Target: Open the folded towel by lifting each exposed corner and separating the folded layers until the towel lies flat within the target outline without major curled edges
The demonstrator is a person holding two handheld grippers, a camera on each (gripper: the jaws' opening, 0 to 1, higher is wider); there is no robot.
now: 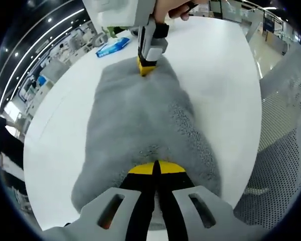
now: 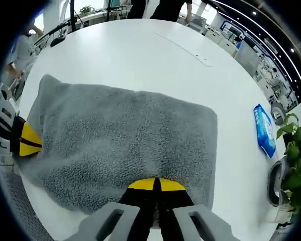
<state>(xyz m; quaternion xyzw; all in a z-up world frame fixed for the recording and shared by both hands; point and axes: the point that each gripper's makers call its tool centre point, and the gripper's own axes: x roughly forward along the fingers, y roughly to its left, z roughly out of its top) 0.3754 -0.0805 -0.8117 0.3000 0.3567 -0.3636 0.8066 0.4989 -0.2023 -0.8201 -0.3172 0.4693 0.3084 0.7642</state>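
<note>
The towel (image 2: 125, 135) lay spread on the white round desk (image 2: 140, 55), a thick grey pile reaching from near one edge of the desk toward its middle. Each gripper was clenched on the towel's border: the left gripper (image 1: 155, 168) had its yellow-tipped jaws pressed together over one edge, and the right gripper (image 2: 155, 185) did the same on a neighbouring edge. In the left gripper view the right gripper (image 1: 146, 65) pinched the far border. In the right gripper view the left gripper (image 2: 26, 139) held the side near the desk's edge. A blue packet (image 2: 264, 129) and a potted plant (image 2: 293, 150) sat at the desk's far rim, apart from the cloth. Judging by its plush nap, the towel would be soft, limp and light, sagging wherever unsupported; corners and hems looked the best holds.
</note>
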